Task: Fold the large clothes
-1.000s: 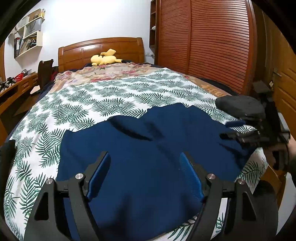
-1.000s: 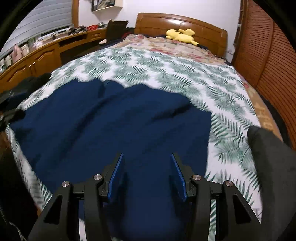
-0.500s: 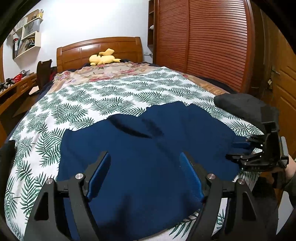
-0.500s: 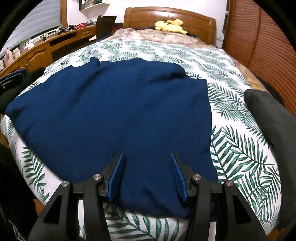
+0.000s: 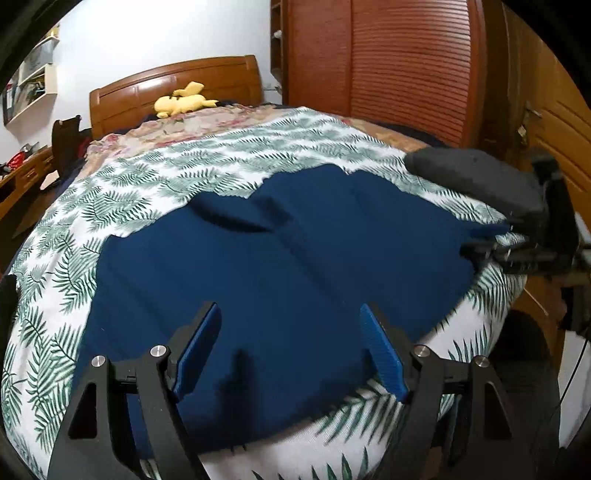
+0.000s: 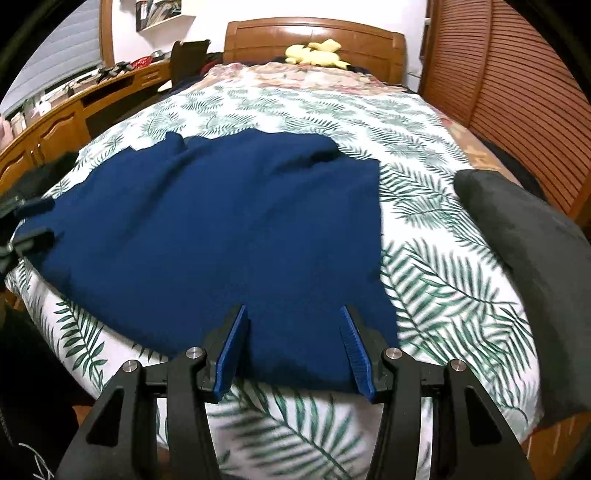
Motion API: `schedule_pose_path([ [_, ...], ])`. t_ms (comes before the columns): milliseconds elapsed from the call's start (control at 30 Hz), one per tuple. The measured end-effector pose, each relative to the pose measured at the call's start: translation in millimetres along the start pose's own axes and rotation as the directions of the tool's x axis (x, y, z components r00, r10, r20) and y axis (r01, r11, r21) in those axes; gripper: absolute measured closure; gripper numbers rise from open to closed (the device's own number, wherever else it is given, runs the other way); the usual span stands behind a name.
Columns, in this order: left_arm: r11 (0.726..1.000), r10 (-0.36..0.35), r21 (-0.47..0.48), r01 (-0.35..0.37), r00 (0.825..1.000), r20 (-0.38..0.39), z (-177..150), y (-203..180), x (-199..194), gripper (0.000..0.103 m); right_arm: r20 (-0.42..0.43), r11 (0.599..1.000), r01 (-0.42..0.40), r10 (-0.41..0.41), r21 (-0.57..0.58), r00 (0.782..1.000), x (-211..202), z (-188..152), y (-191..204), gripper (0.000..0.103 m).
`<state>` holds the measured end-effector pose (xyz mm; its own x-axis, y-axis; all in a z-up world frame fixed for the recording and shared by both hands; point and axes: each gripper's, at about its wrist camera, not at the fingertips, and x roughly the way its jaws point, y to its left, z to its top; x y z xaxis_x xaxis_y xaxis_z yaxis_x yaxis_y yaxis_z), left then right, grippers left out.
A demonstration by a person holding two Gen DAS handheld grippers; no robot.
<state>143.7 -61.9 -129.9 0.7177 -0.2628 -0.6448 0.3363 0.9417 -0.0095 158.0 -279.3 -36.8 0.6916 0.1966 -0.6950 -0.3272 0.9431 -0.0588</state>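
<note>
A bed covered by a leaf-print sheet (image 6: 424,229), a yellow plush toy (image 6: 316,53) laid by the wooden headboard (image 6: 314,35), a dark cushion (image 6: 528,236) placed near the edge, a slatted wardrobe (image 5: 406,62).

Navy garment (image 6: 221,236) spread flat, slightly creased, at bed's foot.
</note>
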Motion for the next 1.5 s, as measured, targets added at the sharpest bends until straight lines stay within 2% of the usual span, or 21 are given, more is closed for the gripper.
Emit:
schedule_pose_path([
  [233, 1.0, -0.024, 0.017, 0.024, 0.999, -0.035, -10, -13, 5, 0.025, 0.004, 0.998, 0.055, -0.055, 0.041, 0.998, -18, -12, -14, 0.05],
  [333, 0.999, -0.021, 0.026, 0.022, 0.998, -0.052, -13, -17, 8, 0.025, -0.016, 0.996, 0.05, -0.049, 0.069, 0.999, -14, -17, -20, 0.05],
  [400, 0.999, -0.016, 0.027, 0.018, 0.998, -0.06, -13, -18, 11, 0.025, -0.024, 0.995, 0.037, -0.035, 0.088, 0.999, -12, -20, -22, 0.049],
  [533, 1.0, -0.011, 0.013, 0.012, 0.996, -0.085, -14, -16, 19, 0.025, -0.041, 0.993, 0.018, -0.013, 0.119, 0.999, -5, -22, -26, 0.042],
  [700, 1.0, -0.012, 0.006, 0.013, 0.995, -0.103, -16, -17, 25, 0.025, -0.041, 0.972, -0.085, 0.096, 0.217, 0.995, 2, -20, -41, 0.041],
  [833, 1.0, -0.026, -0.014, 0.025, 0.994, -0.109, -17, -15, 26, 0.025, -0.019, 0.959, -0.157, 0.166, 0.236, 0.986, 8, -16, -42, 0.041],
  [967, 0.999, -0.033, -0.023, 0.03, 0.993, -0.116, -18, -13, 28, 0.025, -0.038, 0.971, -0.145, 0.154, 0.189, 0.987, 18, -15, -34, 0.041],
  [1200, 0.999, -0.03, -0.024, 0.027, 0.992, -0.119, -17, -14, 30, 0.025, -0.038, 0.963, -0.169, 0.181, 0.209, 0.983, 27, -13, -39, 0.042],
  [1267, 0.999, -0.031, -0.026, 0.028, 0.992, -0.12, -17, -14, 30, 0.025, -0.038, 0.964, -0.173, 0.184, 0.203, 0.982, 26, -13, -37, 0.044],
  [1300, 0.999, -0.031, -0.026, 0.028, 0.992, -0.121, -16, -14, 30, 0.025, -0.036, 0.962, -0.181, 0.192, 0.203, 0.981, 26, -13, -37, 0.048],
  [1367, 0.999, -0.031, -0.025, 0.028, 0.992, -0.121, -16, -13, 30, 0.025, -0.032, 0.957, -0.207, 0.218, 0.203, 0.975, 23, -14, -36, 0.06],
  [1400, 0.999, -0.032, -0.027, 0.029, 0.992, -0.121, -16, -13, 30, 0.025, -0.026, 0.952, -0.229, 0.239, 0.205, 0.971, 23, -14, -36, 0.073],
  [1433, 0.999, -0.032, -0.027, 0.029, 0.992, -0.121, -16, -13, 30, 0.025, -0.019, 0.948, -0.241, 0.25, 0.207, 0.968, 22, -13, -36, 0.079],
  [1500, 0.999, -0.035, -0.029, 0.032, 0.992, -0.118, -16, -12, 29, 0.025, 0.005, 0.951, -0.236, 0.24, 0.198, 0.971, 17, -10, -35, 0.083],
])
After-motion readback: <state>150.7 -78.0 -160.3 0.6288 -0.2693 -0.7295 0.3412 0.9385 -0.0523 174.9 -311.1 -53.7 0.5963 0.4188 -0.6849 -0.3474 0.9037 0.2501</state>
